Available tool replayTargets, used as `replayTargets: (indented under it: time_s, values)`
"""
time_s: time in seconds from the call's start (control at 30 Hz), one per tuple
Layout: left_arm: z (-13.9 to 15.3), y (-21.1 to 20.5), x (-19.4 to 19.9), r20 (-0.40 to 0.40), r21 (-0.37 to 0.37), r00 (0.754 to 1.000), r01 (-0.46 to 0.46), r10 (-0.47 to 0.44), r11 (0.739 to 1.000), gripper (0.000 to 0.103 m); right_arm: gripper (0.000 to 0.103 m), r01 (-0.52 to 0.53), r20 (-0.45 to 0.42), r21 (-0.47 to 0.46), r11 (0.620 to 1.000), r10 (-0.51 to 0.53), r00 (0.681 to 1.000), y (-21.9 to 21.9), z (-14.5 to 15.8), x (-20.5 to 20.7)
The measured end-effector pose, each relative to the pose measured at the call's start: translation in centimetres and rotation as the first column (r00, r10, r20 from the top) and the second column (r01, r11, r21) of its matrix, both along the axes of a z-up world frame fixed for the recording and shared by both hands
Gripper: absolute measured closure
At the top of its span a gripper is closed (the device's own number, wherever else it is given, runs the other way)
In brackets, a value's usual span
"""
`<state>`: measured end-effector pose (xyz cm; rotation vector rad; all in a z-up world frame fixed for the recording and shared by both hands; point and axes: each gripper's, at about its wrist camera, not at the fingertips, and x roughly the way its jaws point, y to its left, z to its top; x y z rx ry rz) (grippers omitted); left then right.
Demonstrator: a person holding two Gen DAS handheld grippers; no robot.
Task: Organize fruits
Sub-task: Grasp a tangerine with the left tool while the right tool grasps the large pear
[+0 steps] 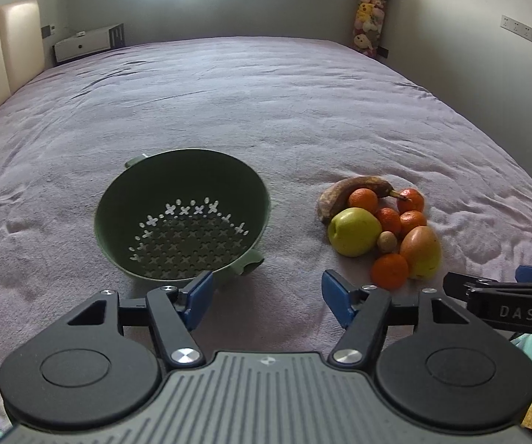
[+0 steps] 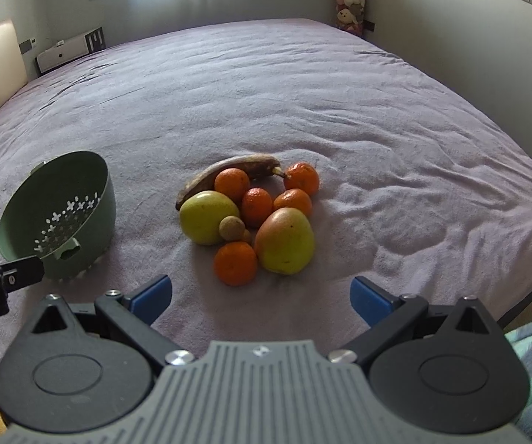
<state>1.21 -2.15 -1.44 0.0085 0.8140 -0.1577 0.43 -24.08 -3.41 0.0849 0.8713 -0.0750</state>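
Right gripper (image 2: 260, 298): fingers spread wide, nothing between them. Left gripper (image 1: 268, 301): also released and empty.

Fruit pile lies on the purple bedspread (image 2: 377, 111), dead ahead of the right fingers and slightly toward the left pad. Nearest item is 1 tangerine (image 2: 235, 262), just beyond the fingertips, inside the span of the opening. Touching it on the right-pad side is the reddish-green mango (image 2: 285, 241); its long axis runs roughly away from the fingers, tilted a little. Beyond these: a small brown round fruit (image 2: 232, 228), a green apple (image 2: 208, 217), 4 more tangerines, and at the far side the browned banana (image 2: 229, 175), long axis lying across the finger line.

Green colander (image 1: 181, 218) sits straight ahead of the left fingers, toward its left pad, tipped so its mouth faces the gripper; empty. From the right fingers it lies well off to the left.

Judgement: right hand is the nearer one to the fruit, left is nearer the colander. The coming move likely turns on the near tangerine: straight forward reach, jaws already wide enough. Risk: the mango touches it, so closing may nudge the pile on soft fabric
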Motion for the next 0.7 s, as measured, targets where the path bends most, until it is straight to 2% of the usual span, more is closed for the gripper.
replayTargets:
  time_s: [0.07,0.13,0.3,0.37,0.53,0.7]
  values:
    - [0.0,-0.4,0.2,0.001,-0.014,1.000,0.025,-0.025,1.000,0.034,0.004,0.004,0.004,-0.007,1.000,-0.004,1.000,-0.4,-0.2,0.4]
    - [-0.2,-0.9,0.5,0.000,-0.029,0.999,0.039,-0.039,0.999,0.036,0.005,0.010,0.004,0.004,1.000,-0.010,1.000,-0.9,-0.5,0.8]
    - [-0.7,-2.4,1.4,-0.007,-0.042,0.997,0.082,-0.082,0.996,0.043,0.017,0.035,-0.002,0.128,0.991,-0.035,0.999,-2.8,-0.9,1.8]
    - [-1.0,-3.2,1.9,-0.018,-0.059,0.993,0.119,-0.120,0.991,0.046,0.029,0.043,-0.022,0.145,0.989,-0.040,0.999,-3.2,-1.2,2.2]
    - [-1.8,-5.0,3.5,-0.009,-0.077,0.983,0.182,-0.183,0.980,0.047,0.047,0.067,-0.056,0.176,0.982,-0.058,0.997,-3.7,-1.8,3.6]
    - [-2.9,-6.6,5.7,-0.005,-0.066,0.975,0.223,-0.224,0.973,0.049,0.048,0.096,-0.063,0.207,0.974,-0.085,0.994,-4.1,-2.4,5.3]
